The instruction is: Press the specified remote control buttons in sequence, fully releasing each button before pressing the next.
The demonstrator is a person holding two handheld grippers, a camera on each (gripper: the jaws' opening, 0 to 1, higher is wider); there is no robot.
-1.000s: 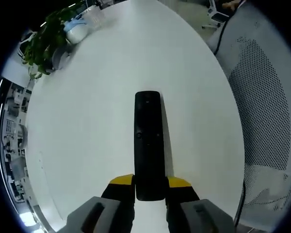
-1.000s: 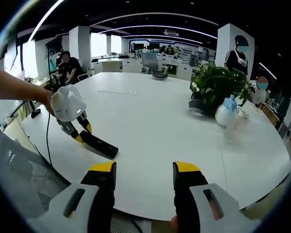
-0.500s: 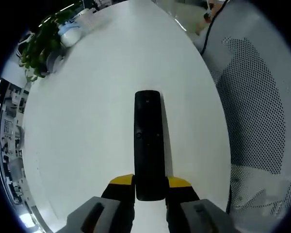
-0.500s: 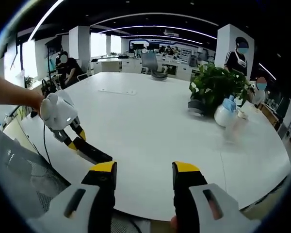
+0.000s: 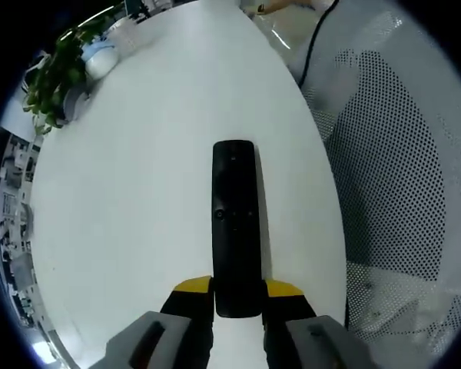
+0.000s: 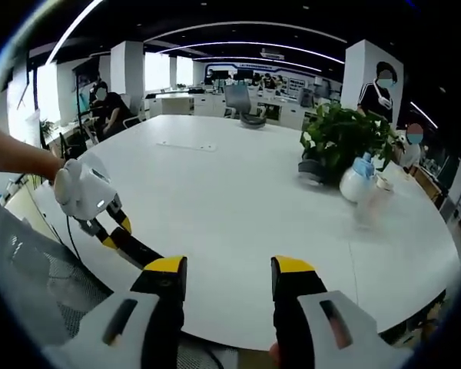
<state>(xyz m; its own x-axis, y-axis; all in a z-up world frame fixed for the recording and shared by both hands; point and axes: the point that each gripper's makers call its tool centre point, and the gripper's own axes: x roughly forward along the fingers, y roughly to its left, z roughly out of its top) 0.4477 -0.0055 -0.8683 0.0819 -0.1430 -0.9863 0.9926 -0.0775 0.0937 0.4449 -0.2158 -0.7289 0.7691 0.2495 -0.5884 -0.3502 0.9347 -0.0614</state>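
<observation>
One black remote [image 5: 235,223] sat clamped in the left gripper [image 5: 237,290]; the right gripper [image 6: 228,270] gaped empty over one white table [image 6: 238,192]

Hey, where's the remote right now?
The remote is clamped at its near end in the left claw, over the white table near its edge. In the right gripper view it shows at lower left, beside a mesh chair.

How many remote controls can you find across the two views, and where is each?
1. The black remote control is clamped at its near end by the left gripper, above the white table. None other shows.
</observation>
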